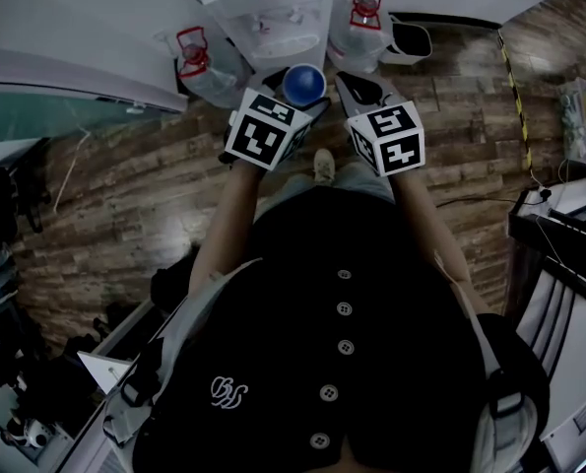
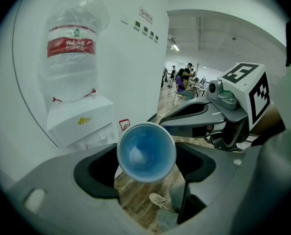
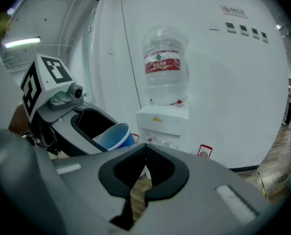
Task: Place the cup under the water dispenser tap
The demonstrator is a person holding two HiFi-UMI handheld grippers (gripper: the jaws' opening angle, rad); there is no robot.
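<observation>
The left gripper [image 2: 145, 161] holds the blue cup [image 2: 146, 152] between widely set jaws. The cup's open mouth faces the camera, and its base and outer wall are hidden behind the rim. The cup is in the air above the wood floor [image 1: 125, 195], short of the water dispenser [image 3: 162, 123] and not under a tap. The right gripper [image 3: 145, 148] has its jaws closed together with nothing between them.

In the head view, the dispenser is cut off by the top edge and its taps are hidden. In the right gripper view, the taps are too small to tell apart.

The inverted bottle [image 3: 164, 67] on the dispenser carries a red band with white characters, which are not legible. A yellow logo on the dispenser front is unreadable. The small wall signs [image 3: 243, 28] are also illegible.

Two spare bottles [image 1: 202, 65] with red handles stand on the floor either side of the dispenser. The people [image 2: 182, 77] in the distance are blurred.
</observation>
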